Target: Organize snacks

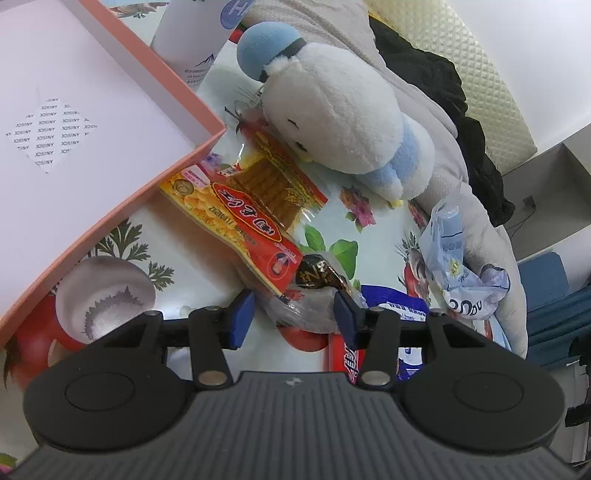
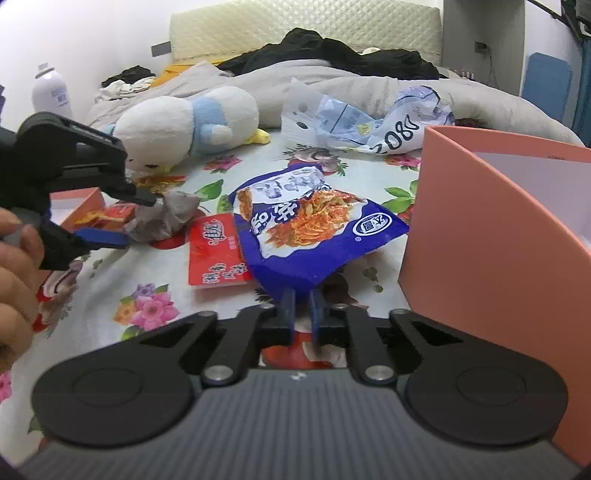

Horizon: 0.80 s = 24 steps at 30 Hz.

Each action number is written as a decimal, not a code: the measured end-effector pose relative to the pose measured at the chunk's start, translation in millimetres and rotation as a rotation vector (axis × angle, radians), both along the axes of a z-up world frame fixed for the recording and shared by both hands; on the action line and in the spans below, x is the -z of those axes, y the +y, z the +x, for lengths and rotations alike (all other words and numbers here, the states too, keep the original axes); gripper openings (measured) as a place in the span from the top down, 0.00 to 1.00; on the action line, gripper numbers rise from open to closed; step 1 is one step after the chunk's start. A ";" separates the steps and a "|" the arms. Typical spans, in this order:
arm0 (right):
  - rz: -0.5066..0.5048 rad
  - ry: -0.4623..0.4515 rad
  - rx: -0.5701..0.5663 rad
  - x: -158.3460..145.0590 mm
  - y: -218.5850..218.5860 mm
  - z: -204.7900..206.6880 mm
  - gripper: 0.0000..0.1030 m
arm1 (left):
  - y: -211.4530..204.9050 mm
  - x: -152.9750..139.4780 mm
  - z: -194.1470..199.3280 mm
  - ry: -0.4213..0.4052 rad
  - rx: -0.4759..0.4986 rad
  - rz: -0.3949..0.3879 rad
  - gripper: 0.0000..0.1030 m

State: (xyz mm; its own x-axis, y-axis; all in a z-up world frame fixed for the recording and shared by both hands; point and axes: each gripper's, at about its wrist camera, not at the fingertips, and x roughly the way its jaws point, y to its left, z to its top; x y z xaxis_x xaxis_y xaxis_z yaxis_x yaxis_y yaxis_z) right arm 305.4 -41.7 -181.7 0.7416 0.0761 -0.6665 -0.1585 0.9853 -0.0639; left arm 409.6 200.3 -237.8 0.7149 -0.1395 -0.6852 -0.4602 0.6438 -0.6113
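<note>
My right gripper [image 2: 303, 310] is shut on the near corner of a blue snack bag [image 2: 306, 225], which tilts up off the flowered cloth. My left gripper [image 1: 293, 317] is open and straddles a grey snack in a clear wrapper [image 1: 303, 314]. Its blue pads sit close on either side of the wrapper. The right wrist view shows that same left gripper [image 2: 136, 218] around the grey snack [image 2: 166, 218]. A yellow and red snack pack [image 1: 240, 206] lies just beyond, with a dark brown packet [image 1: 317, 275] beside it. A flat red pack [image 2: 214, 251] lies partly under the blue bag.
An open pink box [image 1: 207, 147] sits at the left in the left wrist view. Another pink box wall [image 2: 480, 240] stands to the right of the blue bag. A white and blue plush toy [image 1: 332, 110], a white bottle [image 1: 192, 33] and a crumpled plastic bag [image 2: 369, 122] lie behind the snacks.
</note>
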 end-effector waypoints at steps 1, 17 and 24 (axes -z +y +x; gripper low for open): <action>0.000 -0.002 -0.005 -1.0 0.5 -1.5 0.98 | -0.7 0.4 0.2 -0.001 -0.001 -0.001 0.50; 0.091 0.001 -0.003 -10.2 -3.7 -20.8 0.91 | -30.2 -5.7 -32.0 -0.012 0.052 0.076 0.68; 0.123 -0.012 0.007 -4.1 -4.4 -12.4 0.57 | -34.2 -12.6 -63.5 -0.010 0.078 0.156 0.68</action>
